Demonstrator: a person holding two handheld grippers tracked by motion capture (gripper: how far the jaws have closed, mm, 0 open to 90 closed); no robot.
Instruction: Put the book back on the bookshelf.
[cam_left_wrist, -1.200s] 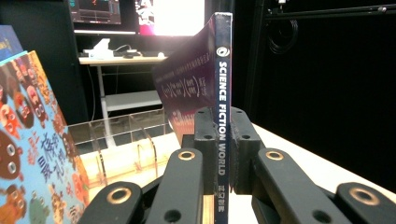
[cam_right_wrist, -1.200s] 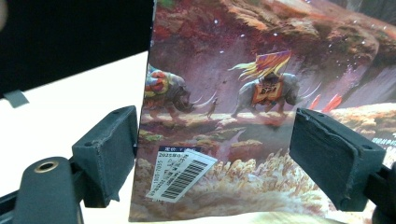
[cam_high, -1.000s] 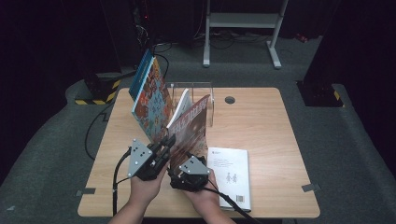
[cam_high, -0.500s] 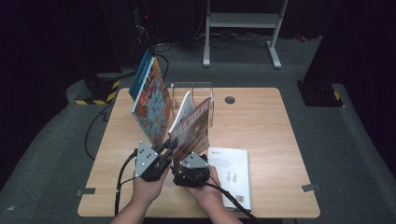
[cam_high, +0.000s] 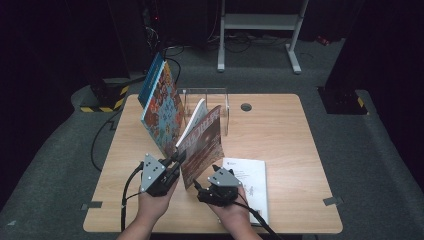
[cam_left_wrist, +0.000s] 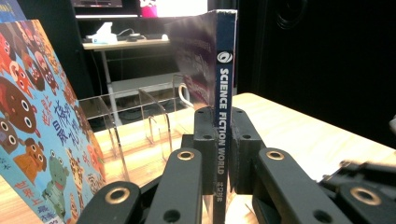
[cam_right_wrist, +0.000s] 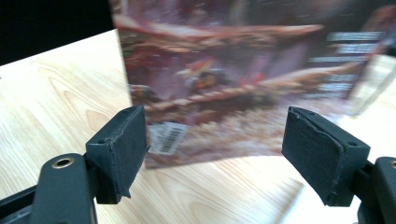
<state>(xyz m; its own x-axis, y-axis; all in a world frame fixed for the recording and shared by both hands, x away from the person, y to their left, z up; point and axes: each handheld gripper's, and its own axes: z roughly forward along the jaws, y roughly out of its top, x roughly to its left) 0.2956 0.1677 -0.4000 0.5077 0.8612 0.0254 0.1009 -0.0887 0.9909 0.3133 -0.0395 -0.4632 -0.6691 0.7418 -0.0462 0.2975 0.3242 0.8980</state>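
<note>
The science fiction magazine (cam_left_wrist: 219, 93) is held upright on the counter (cam_high: 280, 135), its spine pinched near the bottom by the left claw (cam_left_wrist: 223, 154), whose jaws are shut tight on it. It stands in front of the clear acrylic rack (cam_high: 210, 107), just beside the leaning picture book (cam_high: 162, 107). The right claw (cam_right_wrist: 215, 149) has just been narrowing but is held open, nothing between its pads, the back cover some way ahead of it.

With so low a grip on one edge, the magazine could sag or swing on its way into a slot, and the picture book might be knocked over. The white booklet (cam_high: 250, 182) could be brushed by the right hand.

The rack's dividers are hard to count through the transparent plastic, the chosen slot cannot be told, and the cover in the right gripper view is blurred.
</note>
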